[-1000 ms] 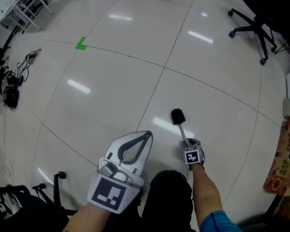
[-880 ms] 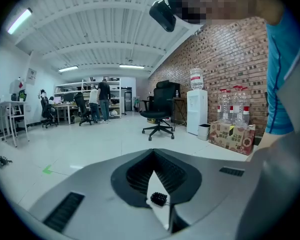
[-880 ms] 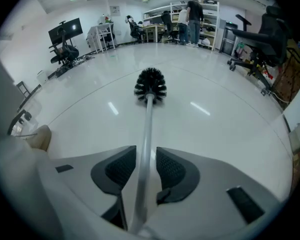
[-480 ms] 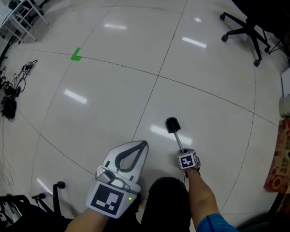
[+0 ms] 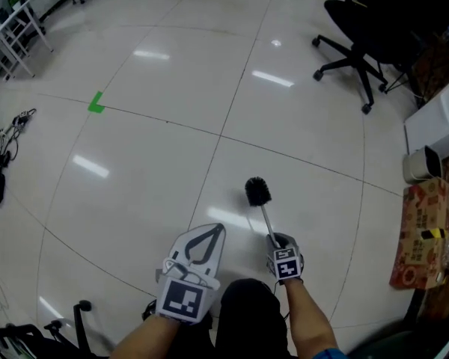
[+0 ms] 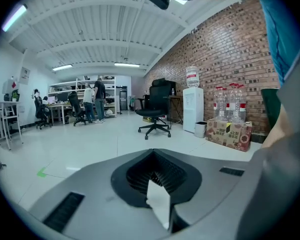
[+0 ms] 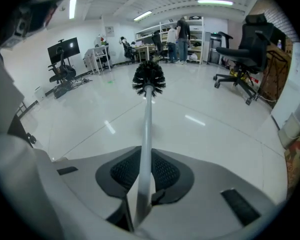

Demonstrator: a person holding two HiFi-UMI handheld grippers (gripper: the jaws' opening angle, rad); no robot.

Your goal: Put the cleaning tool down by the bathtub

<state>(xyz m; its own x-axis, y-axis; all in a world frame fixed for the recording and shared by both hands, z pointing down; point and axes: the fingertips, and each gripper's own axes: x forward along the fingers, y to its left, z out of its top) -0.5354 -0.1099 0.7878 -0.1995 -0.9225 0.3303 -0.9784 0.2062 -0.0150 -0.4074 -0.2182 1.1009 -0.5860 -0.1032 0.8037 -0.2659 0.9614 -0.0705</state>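
Pale glossy floor tiles (image 5: 150, 170) all round, no bathtub showing anywhere. Gripping the toilet brush (image 5: 263, 209) low on its thin, smooth grey handle with the right gripper (image 5: 275, 242), having just been closing those jaws onto it, round black bristle head pointing away, apparently clear of the floor. Squeezing firmly against slipping, probably best lowering gently once there. Holding the left gripper (image 5: 209, 235) pinched together on nothing.

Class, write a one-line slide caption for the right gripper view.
Right gripper, jaws just closed on a toilet brush handle, black bristles out over a white floor.
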